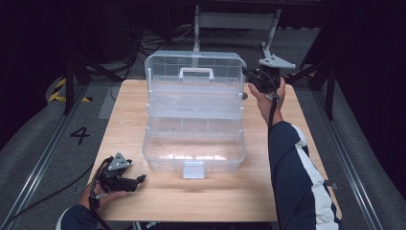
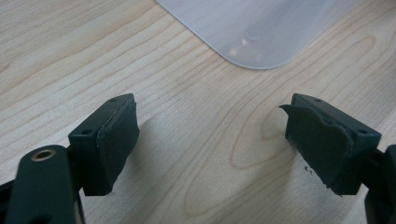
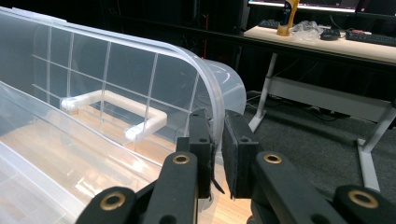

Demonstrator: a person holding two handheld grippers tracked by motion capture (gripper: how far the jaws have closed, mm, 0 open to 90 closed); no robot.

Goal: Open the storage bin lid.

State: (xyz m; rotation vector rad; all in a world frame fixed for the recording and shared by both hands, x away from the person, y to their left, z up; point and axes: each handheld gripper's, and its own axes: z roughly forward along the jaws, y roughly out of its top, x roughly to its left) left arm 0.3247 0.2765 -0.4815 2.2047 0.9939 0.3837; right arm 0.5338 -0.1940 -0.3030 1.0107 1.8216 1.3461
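Your right hand-held gripper (image 3: pixel 218 154) is pinching the rim of the raised lid (image 1: pixel 194 72) at its far right corner, jaws clamped on the clear plastic edge. The transparent storage box (image 1: pixel 194 143) is sitting open at the middle of the table (image 1: pixel 306 124), lid standing upright behind it with its white handle (image 3: pixel 116 112) facing out. Your left hand-held gripper (image 2: pixel 212 140) is resting on the table near the box's front left corner, jaws standing wide apart with bare wood between them.
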